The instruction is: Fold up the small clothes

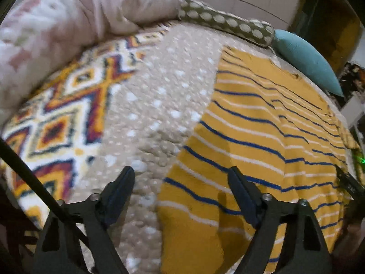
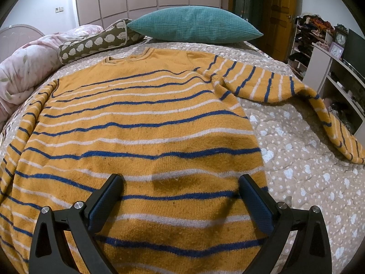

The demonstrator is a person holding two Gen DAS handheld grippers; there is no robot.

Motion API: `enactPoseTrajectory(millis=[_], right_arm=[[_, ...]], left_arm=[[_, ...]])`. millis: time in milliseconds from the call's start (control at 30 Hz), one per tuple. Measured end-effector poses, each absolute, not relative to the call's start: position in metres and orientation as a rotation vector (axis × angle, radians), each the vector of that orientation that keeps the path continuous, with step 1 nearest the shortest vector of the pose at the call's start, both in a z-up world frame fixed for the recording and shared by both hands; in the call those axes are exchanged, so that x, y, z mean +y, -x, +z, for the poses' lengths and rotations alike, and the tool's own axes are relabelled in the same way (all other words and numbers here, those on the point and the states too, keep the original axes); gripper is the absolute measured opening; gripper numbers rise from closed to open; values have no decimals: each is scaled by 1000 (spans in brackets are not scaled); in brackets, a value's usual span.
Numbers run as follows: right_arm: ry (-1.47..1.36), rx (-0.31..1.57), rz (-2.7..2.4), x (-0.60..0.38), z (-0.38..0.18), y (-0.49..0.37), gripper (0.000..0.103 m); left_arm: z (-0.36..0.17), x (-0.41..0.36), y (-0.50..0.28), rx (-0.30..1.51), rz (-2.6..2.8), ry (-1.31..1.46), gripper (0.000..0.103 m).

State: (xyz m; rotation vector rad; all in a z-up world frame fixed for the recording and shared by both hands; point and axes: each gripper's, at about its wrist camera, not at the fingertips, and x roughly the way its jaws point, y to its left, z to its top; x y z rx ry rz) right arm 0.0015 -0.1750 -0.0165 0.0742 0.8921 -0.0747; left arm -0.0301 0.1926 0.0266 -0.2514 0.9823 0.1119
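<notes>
1. One mustard-yellow sweater point(image 2: 146, 123) with blue and white stripes is lying flat on the bed, filling the centre and lower left of the right wrist view; its neckline is pointing toward the top of the frame.
2. One sleeve point(image 2: 296, 100) is stretching out to the right and bending down toward the right edge; the other sleeve is running down the left edge.
3. One beige quilted bedspread point(image 2: 296, 171) with white dots and hearts is showing under the sweater, lower right.
4. One right gripper point(image 2: 181, 182) is hovering over the sweater's lower body at bottom centre, its fingers point(image 2: 107, 203) standing wide apart and gripping nothing.
5. One left gripper point(image 1: 182, 175) is sitting at bottom centre of the left wrist view, straddling the sweater's left edge; its fingers point(image 1: 118, 187) are standing partly open and nothing is caught between them. That picture is blurring.
6. One patterned blanket point(image 1: 61, 118) in orange, navy and white diamonds is lying at left in the left wrist view.
7. One teal ribbed cushion point(image 2: 196, 26) is resting at upper centre, beside one olive bolster point(image 2: 91, 42) printed with white sheep shapes.
8. One pink floral duvet point(image 2: 22, 68) is bunching at upper left.
9. Two clocks point(image 2: 340, 40) are standing on the shelving at upper right.
10. No readable writing or brand label is showing anywhere.
</notes>
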Motion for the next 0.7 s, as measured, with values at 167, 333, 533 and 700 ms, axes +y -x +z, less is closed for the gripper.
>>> enactPoseTrajectory(millis=[167,333,533,700], right_arm=[[-67,895,-78,-174,-17,-1,103],[-58,900,-83,-173,-18,-3,103],[-52,902,-88,-173,-18,-4,103],[-57,903,-85,-174,-18,-5,103]], left_arm=[[26,184,27,989,107,204,6],[64,228,6,889,345,46,6],[95,307,-21,854,529,96,11],[100,280,10,821,408,160,39]])
